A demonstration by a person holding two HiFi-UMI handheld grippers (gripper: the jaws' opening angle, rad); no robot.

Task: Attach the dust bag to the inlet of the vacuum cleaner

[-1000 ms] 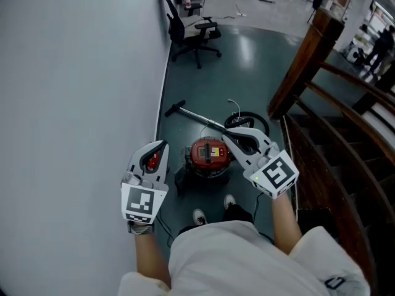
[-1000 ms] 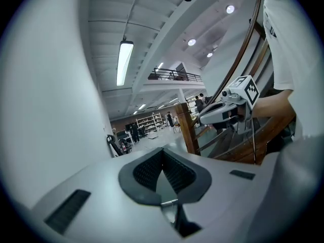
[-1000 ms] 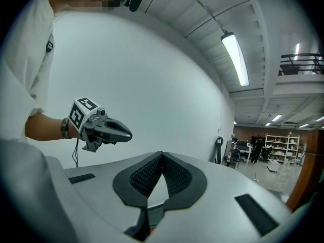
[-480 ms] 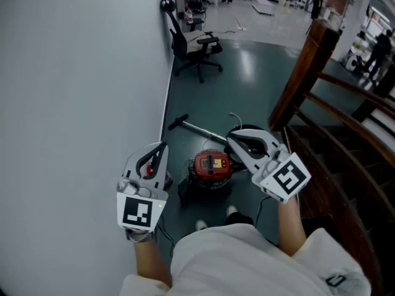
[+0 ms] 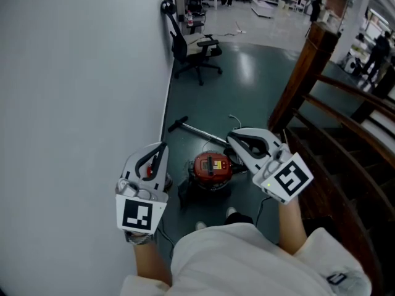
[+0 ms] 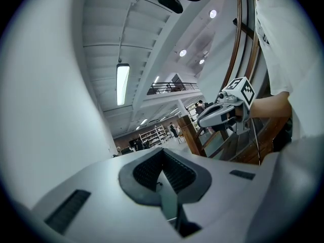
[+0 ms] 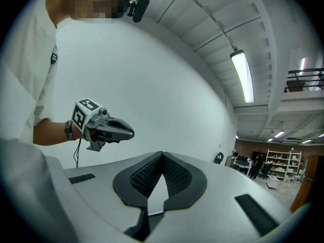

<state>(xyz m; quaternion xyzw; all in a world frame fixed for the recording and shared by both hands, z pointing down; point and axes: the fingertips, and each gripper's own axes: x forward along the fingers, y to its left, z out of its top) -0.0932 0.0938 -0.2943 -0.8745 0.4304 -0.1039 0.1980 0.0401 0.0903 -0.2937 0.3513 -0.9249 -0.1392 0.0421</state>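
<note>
The red vacuum cleaner [image 5: 212,168] stands on the dark green floor just ahead of the person's feet. A dark, flat thing [image 5: 184,192] lies against its left side; I cannot tell whether it is the dust bag. The vacuum's wand [image 5: 196,130] and hose [image 5: 233,122] lie behind it. My left gripper [image 5: 162,146] is held in the air left of the vacuum, shut and empty. My right gripper [image 5: 231,136] is held up right of the vacuum, also shut with nothing in it. In the left gripper view the jaws [image 6: 163,150] meet at the tips; in the right gripper view they [image 7: 162,153] do too.
A white wall [image 5: 80,103] runs along the left. A wooden stair rail [image 5: 308,60] and steps [image 5: 345,159] run along the right. A black office chair [image 5: 192,47] stands farther down the floor. People and shelves are in the far background.
Both grippers have risen and drawn slightly apart. The head view has lifted, so the vacuum looks smaller and farther below. Both stay shut and empty.
</note>
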